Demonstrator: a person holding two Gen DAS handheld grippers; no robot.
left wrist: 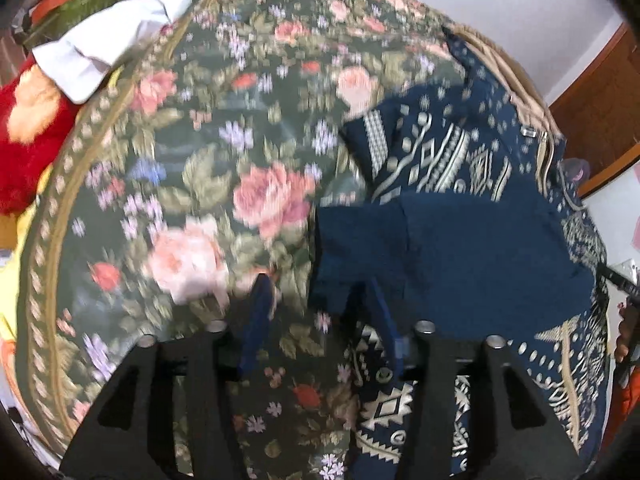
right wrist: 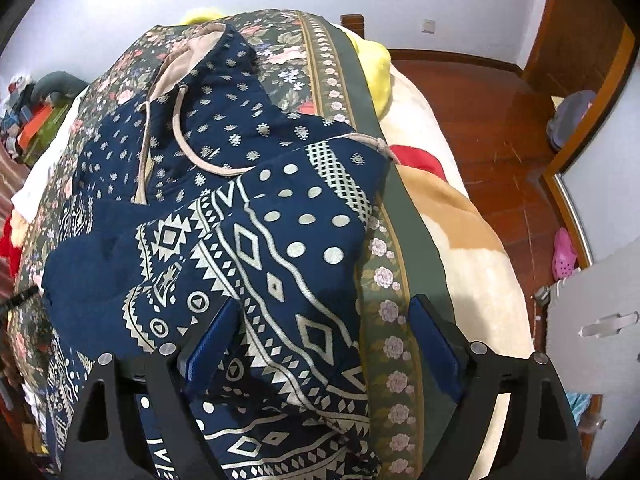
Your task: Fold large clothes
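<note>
A navy hoodie [right wrist: 240,208] with a white geometric print, beige hood lining and drawstring [right wrist: 188,148] lies on a floral bedspread [right wrist: 384,280]. One patterned part is folded over its body. My right gripper [right wrist: 324,312] is open, its blue pads either side of the hoodie's near edge. In the left wrist view the hoodie [left wrist: 460,232] lies at the right with a plain navy flap on top. My left gripper [left wrist: 320,292] is open just above the hoodie's left edge; the view is blurred.
The bedspread [left wrist: 192,184] covers the bed. A white cloth [left wrist: 120,40] and a red plush toy [left wrist: 28,148] lie at its far left. A cream and tan blanket [right wrist: 460,248] and yellow cushion [right wrist: 376,68] lie right of the bedspread. Wooden floor [right wrist: 500,128] beyond.
</note>
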